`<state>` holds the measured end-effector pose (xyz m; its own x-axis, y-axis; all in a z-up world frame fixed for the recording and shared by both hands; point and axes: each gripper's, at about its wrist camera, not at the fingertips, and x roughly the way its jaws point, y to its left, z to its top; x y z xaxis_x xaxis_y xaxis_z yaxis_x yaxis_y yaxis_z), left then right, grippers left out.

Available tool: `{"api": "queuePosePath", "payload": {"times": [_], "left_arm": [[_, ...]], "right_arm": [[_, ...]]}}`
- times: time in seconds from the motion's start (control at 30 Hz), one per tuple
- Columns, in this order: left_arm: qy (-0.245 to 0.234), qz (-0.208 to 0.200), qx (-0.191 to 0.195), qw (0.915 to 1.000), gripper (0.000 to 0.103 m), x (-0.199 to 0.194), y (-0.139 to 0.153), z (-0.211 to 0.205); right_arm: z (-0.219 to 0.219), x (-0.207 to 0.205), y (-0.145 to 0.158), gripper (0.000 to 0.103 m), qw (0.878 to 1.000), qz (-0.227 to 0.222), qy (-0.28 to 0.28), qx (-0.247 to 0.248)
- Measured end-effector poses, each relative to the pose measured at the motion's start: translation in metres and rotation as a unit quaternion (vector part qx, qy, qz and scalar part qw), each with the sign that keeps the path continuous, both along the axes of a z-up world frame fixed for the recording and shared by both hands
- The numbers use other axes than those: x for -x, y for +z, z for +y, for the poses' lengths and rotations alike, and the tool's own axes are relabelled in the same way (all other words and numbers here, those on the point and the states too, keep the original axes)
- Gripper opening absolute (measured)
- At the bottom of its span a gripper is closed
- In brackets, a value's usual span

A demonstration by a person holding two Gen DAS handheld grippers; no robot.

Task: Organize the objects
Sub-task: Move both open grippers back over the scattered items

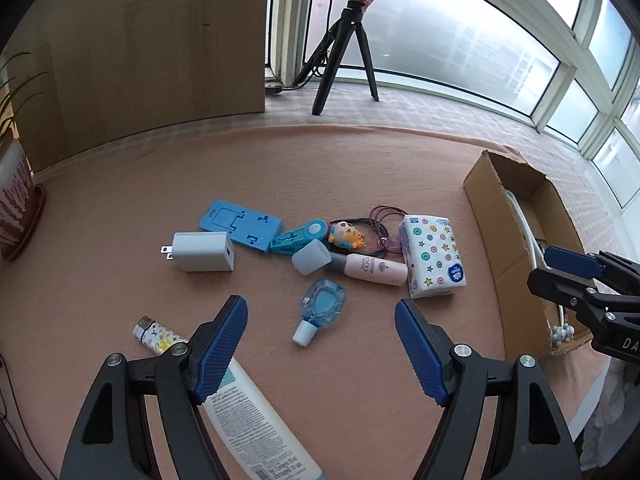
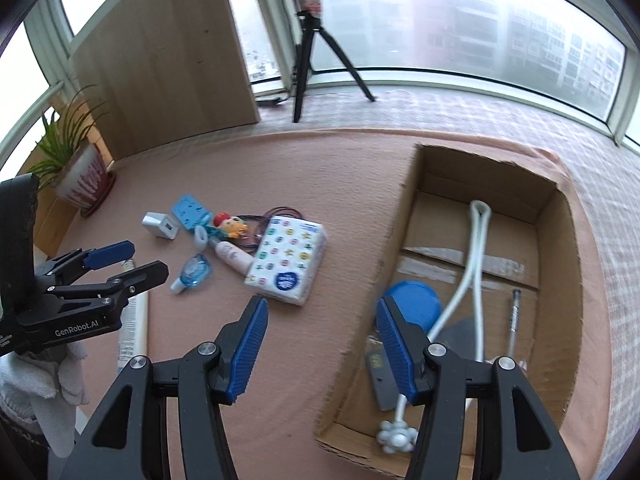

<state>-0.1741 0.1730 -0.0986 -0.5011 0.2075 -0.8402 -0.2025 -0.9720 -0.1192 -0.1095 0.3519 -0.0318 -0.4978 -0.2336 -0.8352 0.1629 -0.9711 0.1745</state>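
Note:
Loose items lie on the pink cloth: a white charger, a blue phone stand, a pink bottle, a tissue pack, a small blue bottle, a lighter and a white tube. My left gripper is open and empty, just in front of the small blue bottle, its left finger over the tube. My right gripper is open and empty over the near left wall of the cardboard box, which holds a white flexible holder, a blue lid and a pen.
A doll keychain with cords and a blue clip lie among the pile. A potted plant stands at the far left. A ring-light tripod stands on the sill behind, beside a wooden panel.

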Motion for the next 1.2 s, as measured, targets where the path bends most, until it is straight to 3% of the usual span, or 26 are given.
{"api": "queuePosePath", "payload": {"times": [0.43, 0.67, 0.8, 0.9, 1.03, 1.2], "left_arm": [[-0.013, -0.026, -0.018, 0.9994, 0.077, 0.003, -0.019, -0.018], [-0.029, -0.042, -0.025, 0.9984, 0.059, 0.01, -0.032, -0.012], [-0.032, -0.054, -0.025, 0.9977, 0.055, 0.016, -0.041, -0.006], [-0.033, -0.055, -0.024, 0.9977, 0.055, 0.019, -0.045, -0.004], [-0.03, -0.062, -0.029, 0.9972, 0.055, 0.025, -0.05, -0.004], [-0.036, -0.062, -0.026, 0.9971, 0.055, 0.027, -0.053, -0.002]], "right_arm": [[-0.055, 0.022, -0.003, 0.053, 0.997, 0.002, 0.071, -0.018], [-0.077, 0.041, -0.018, 0.051, 0.994, -0.028, 0.109, -0.016], [-0.088, 0.051, -0.029, 0.032, 0.99, -0.048, 0.13, -0.023], [-0.095, 0.061, -0.039, 0.029, 0.987, -0.073, 0.142, -0.019], [-0.1, 0.073, -0.044, 0.029, 0.987, -0.079, 0.141, -0.022], [-0.085, 0.1, -0.051, 0.029, 0.99, -0.102, 0.092, 0.022]]}}
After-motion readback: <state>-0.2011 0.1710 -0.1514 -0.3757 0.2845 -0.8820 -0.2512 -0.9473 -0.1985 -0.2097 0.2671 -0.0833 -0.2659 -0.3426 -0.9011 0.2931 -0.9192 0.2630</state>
